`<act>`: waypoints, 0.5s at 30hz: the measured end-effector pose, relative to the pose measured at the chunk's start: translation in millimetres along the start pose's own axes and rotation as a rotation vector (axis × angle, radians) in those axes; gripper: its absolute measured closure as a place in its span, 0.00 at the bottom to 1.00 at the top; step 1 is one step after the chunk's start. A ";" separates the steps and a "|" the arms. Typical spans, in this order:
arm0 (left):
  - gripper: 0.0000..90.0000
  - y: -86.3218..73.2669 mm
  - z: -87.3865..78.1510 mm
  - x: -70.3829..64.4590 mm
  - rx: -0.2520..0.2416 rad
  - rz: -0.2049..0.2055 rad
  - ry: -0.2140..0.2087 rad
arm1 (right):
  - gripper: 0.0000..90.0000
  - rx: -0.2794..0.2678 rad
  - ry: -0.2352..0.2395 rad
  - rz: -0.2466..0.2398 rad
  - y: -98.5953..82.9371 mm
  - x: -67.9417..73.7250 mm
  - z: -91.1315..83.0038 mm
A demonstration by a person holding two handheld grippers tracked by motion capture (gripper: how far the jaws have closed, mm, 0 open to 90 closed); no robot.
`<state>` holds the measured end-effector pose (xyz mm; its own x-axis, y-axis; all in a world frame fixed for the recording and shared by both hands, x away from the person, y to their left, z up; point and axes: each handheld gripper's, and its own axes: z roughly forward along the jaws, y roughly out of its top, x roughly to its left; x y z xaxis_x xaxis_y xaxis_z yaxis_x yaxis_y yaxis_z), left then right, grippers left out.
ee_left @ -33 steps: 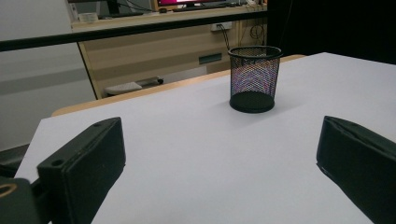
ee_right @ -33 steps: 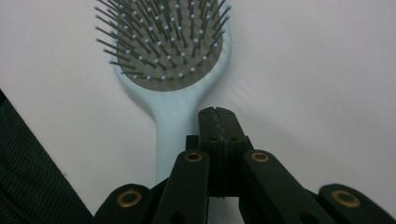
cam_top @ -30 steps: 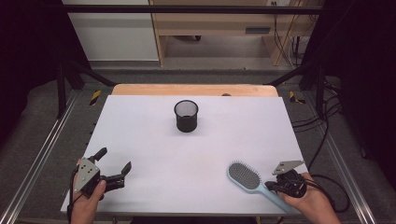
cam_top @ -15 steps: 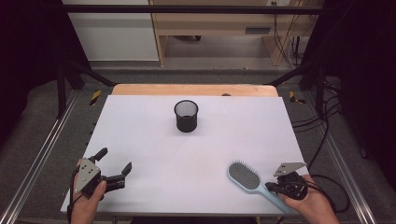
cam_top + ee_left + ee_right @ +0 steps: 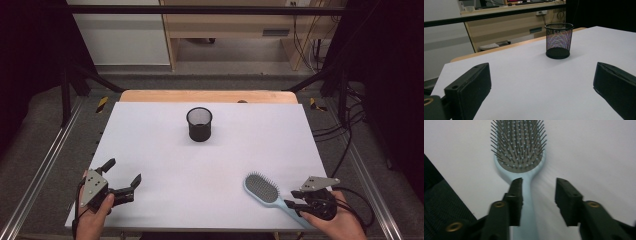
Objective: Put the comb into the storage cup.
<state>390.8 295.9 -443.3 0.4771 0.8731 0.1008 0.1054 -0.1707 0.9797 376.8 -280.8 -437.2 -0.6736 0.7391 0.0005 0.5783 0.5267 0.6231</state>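
At the near left corner my left gripper [image 5: 121, 176] idles, jaws wide, empty; mesh cup [image 5: 199, 124] mid-table; near right, hairbrush [image 5: 263, 189] lies bristles up, handle running between my right gripper's [image 5: 538, 185] part-open jaws, ungripped; right hand nearer.

No readable text, labels, brands or numbers anywhere. Hairbrush [image 5: 519, 150], mesh pen cup [image 5: 559, 40] and white tabletop [image 5: 150, 150] carry no markings. Yellow-black hazard tape strips [image 5: 102, 104] on the floor beside the table are a pattern only, no lettering.
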 end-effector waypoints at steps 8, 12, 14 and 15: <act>0.02 0.1 0.0 -0.2 -0.002 -0.001 -0.002 | 0.18 0.047 -0.007 0.008 4.7 9.8 7.2; 0.02 0.1 0.0 -0.2 -0.003 -0.001 -0.004 | 0.06 0.096 -0.004 0.028 7.8 11.5 17.3; 0.02 0.2 -0.3 -0.1 -0.004 -0.002 -0.005 | 0.11 0.109 -0.011 0.019 8.6 12.6 21.6; 0.02 0.2 -0.3 -0.1 -0.004 -0.002 -0.005 | 0.11 0.109 -0.011 0.019 8.6 12.6 21.6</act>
<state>390.6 295.9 -443.0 0.4808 0.8714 0.0976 0.1027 -0.1666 0.9807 383.2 -257.9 -448.8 -0.6577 0.7533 0.0027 0.6377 0.5548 0.5343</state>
